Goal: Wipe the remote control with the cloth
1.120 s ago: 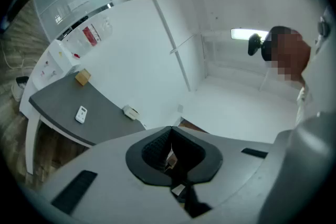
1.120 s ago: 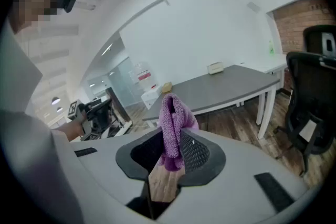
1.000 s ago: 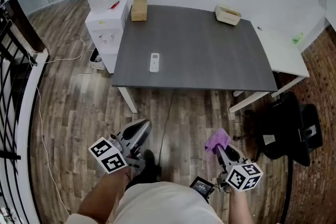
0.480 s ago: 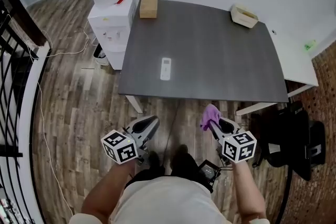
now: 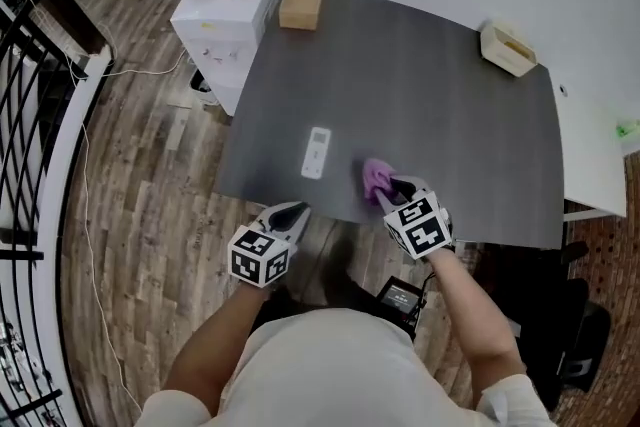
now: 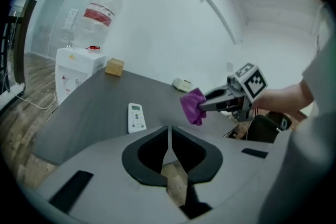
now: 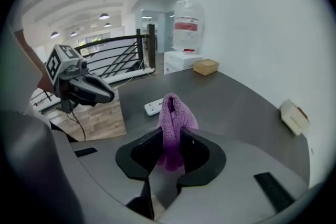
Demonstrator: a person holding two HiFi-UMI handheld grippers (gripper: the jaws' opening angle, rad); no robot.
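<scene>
The dark bench is seen spread across the view, with a water dispenser stood at its left end. The left claw is held at the near edge, jaws pressed together with nothing between them. The right claw is held over the bench close to that edge, clamped on the purple cloth, which is bunched ahead of its tips. The white remote is laid flat on the bench, just left of the cloth and apart from it.
</scene>
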